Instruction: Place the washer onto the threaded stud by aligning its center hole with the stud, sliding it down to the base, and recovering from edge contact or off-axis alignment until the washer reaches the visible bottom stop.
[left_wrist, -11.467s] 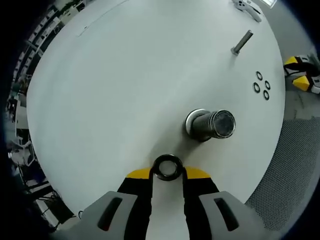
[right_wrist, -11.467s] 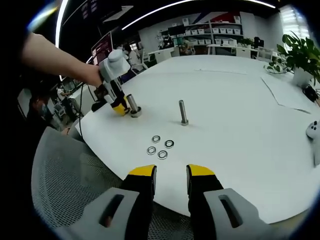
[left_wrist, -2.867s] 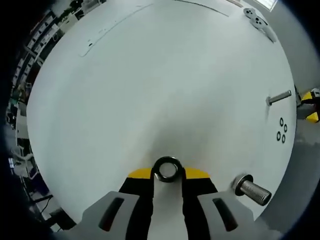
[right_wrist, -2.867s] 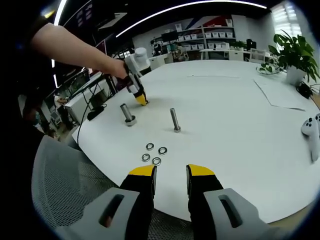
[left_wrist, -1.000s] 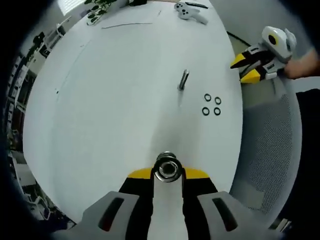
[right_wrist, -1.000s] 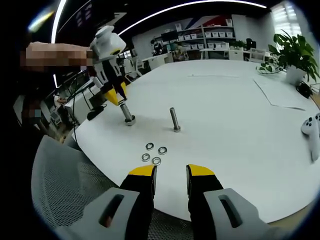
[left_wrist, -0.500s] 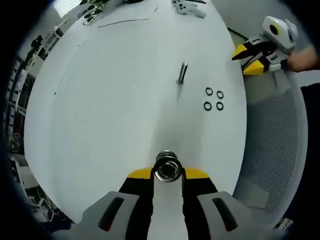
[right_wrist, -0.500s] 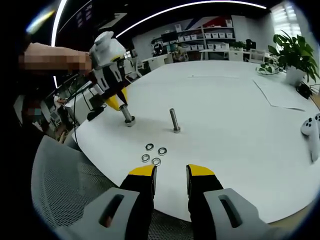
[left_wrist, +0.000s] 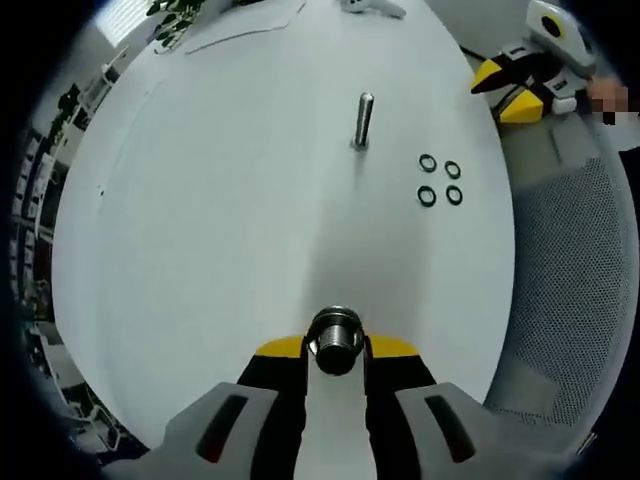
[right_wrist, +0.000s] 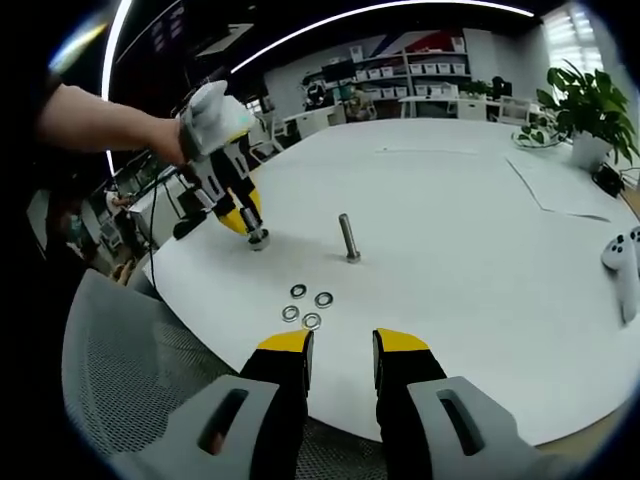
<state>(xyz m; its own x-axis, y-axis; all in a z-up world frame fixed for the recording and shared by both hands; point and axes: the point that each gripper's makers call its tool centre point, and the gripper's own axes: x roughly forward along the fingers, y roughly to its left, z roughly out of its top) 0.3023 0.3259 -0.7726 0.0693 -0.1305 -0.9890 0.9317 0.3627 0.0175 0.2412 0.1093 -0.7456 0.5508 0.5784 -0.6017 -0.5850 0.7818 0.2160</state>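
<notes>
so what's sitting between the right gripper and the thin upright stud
In the right gripper view, four loose washers lie on the white table between the right gripper and the thin stud.

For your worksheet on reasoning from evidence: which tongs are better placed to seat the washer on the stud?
Left. The left tongs hold the washer right over the threaded stud, while the right tongs sit open at the table's edge.
</notes>
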